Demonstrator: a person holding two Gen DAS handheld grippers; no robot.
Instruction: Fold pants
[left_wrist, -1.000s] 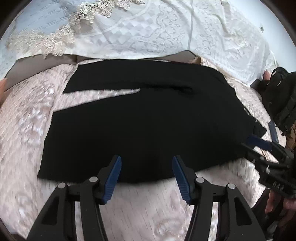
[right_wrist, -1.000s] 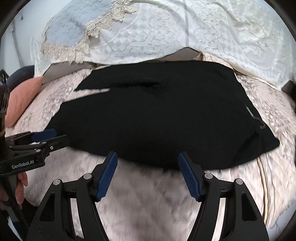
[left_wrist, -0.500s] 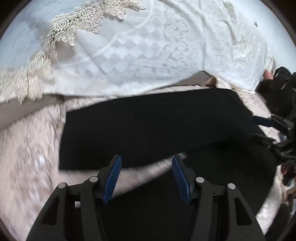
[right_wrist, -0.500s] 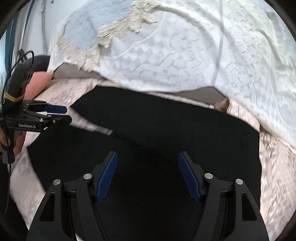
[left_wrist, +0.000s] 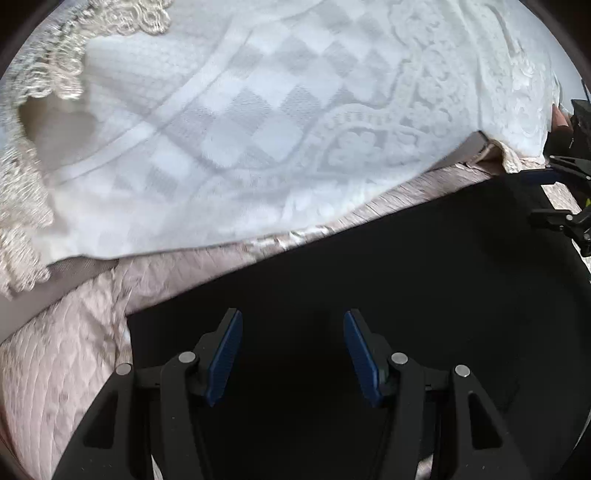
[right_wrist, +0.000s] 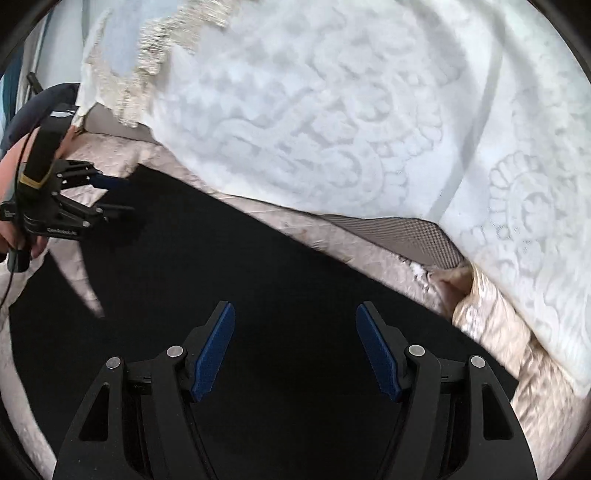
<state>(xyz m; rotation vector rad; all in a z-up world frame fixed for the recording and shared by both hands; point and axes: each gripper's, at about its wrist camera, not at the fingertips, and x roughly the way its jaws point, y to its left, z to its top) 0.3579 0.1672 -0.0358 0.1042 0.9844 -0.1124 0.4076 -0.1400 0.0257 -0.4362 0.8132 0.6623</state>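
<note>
White lace bedspread (left_wrist: 258, 122) fills the far side of both views, from ten round to two o'clock, draped over a pink quilted bed cover (left_wrist: 62, 354) on which the black pants (left_wrist: 369, 295) lie spread flat. Their far edge runs just short of the lace.

You hold the left gripper (left_wrist: 291, 350) over the pants with its fingers wide and nothing between them; the right gripper (right_wrist: 295, 350) hangs likewise, wide and empty, above the dark cloth. Each shows in the other's view, at three and at nine o'clock.

The risks, as I judge them:
- closing deep may pinch the quilt along with the pants;
- catching one layer only lets the lower one stay behind and wrinkle;
- uneven lifting by your two hands skews the fold.
</note>
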